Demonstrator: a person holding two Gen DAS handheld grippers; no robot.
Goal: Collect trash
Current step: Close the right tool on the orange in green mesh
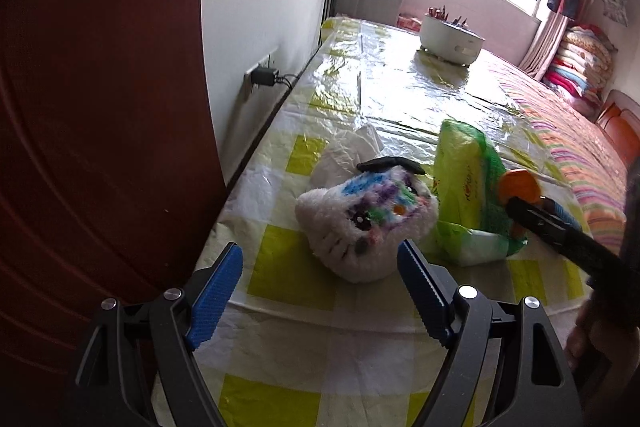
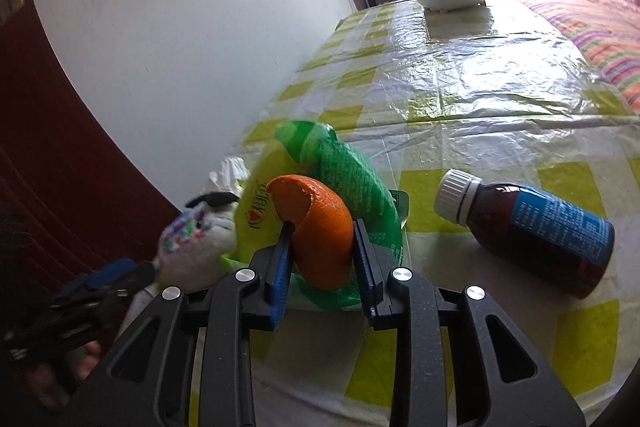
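A curled piece of orange peel (image 2: 320,211) stands between the blue pads of my right gripper (image 2: 322,233), which is shut on it just above the yellow-checked tablecloth (image 2: 460,99). Behind the peel lies a green tissue pack (image 2: 348,179). In the left wrist view the peel (image 1: 520,187) shows at the tip of the right gripper (image 1: 524,211), against the tissue pack (image 1: 464,187). My left gripper (image 1: 320,251) is open and holds nothing. Just beyond its fingertips lies a white plush toy (image 1: 360,219) with coloured marks.
A brown bottle (image 2: 532,231) with a blue label and white cap lies on its side to the right. A white pot (image 1: 450,41) stands at the table's far end. Crumpled white plastic (image 1: 360,147) lies behind the toy. Left are a wall socket (image 1: 262,77) and a dark red door (image 1: 100,107); right is a striped bed (image 1: 580,155).
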